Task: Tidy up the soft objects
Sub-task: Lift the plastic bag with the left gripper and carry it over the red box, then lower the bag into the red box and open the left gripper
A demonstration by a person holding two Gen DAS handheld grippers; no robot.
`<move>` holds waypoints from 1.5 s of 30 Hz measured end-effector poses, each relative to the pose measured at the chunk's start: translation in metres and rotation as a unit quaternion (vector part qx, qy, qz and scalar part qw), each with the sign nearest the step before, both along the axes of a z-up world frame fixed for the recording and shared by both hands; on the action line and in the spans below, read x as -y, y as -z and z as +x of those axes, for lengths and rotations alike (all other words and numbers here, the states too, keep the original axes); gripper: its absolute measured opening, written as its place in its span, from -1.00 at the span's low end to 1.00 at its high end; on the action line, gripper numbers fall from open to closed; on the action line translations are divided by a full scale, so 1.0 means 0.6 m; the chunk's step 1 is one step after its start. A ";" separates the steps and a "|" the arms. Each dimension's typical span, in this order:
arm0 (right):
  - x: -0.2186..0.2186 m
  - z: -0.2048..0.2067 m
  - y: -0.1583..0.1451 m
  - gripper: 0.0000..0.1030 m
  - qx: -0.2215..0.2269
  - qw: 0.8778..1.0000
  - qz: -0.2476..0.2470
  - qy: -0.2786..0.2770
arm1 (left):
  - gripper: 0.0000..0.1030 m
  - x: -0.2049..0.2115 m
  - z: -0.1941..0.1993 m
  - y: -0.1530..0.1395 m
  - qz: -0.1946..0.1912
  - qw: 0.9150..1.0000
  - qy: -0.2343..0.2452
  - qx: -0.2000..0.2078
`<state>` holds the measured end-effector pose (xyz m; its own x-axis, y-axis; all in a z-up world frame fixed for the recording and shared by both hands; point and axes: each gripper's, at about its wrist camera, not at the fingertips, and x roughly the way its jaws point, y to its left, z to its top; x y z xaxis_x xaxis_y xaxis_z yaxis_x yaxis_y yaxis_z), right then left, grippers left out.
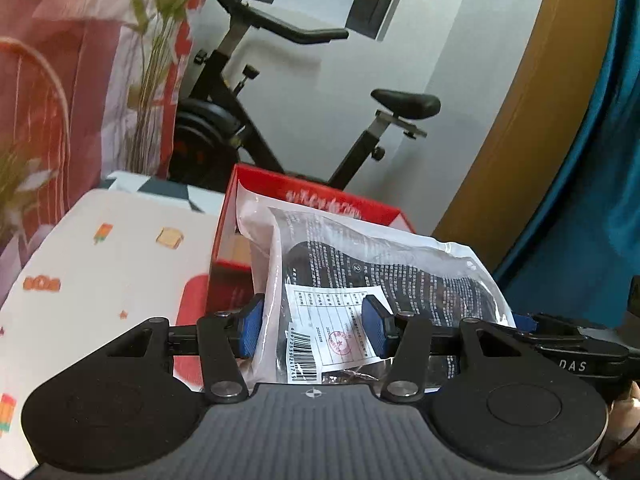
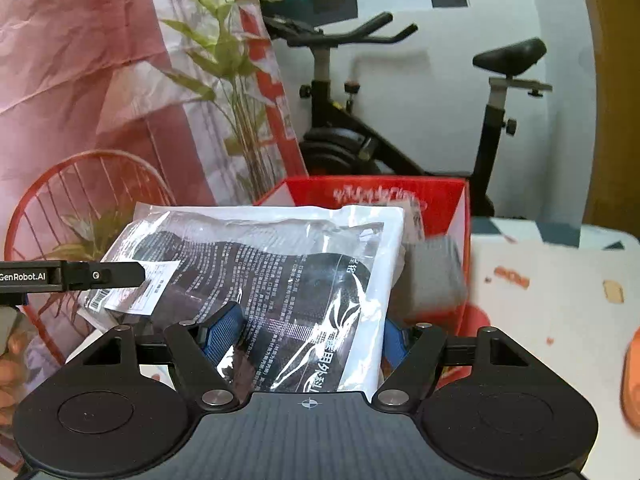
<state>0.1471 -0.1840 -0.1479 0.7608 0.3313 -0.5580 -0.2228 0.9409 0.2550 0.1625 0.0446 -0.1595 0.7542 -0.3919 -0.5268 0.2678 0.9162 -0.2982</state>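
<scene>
Both hand-held grippers, left point(image 1: 314, 330) and right point(image 2: 310, 340), clamp one clear plastic packet point(image 2: 288, 264) above the red box point(image 2: 440, 200).

We cannot read the smeared print on the plastic packet point(image 2: 280, 264). It hides most of the red box point(image 1: 320, 204) interior. A blurred grey block point(image 2: 434, 276) sits there; the bench point(image 2: 560, 320) runs off-frame.

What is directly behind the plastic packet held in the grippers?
Behind the plastic packet stands an open red box, with a grey soft item showing inside it. The packet covers most of the box's interior, so its other contents cannot be seen.
</scene>
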 end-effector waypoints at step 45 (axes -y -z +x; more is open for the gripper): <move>0.064 0.394 0.081 -0.21 -0.049 0.981 -0.166 -0.092 | -0.24 0.083 0.400 0.049 0.121 0.991 0.030 -0.055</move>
<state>0.3836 -0.2225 -0.1967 0.6419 0.2466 -0.7260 -0.3867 0.9218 -0.0288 0.4026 -0.0053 -0.1887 0.6657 -0.2868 -0.6889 0.3027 0.9476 -0.1020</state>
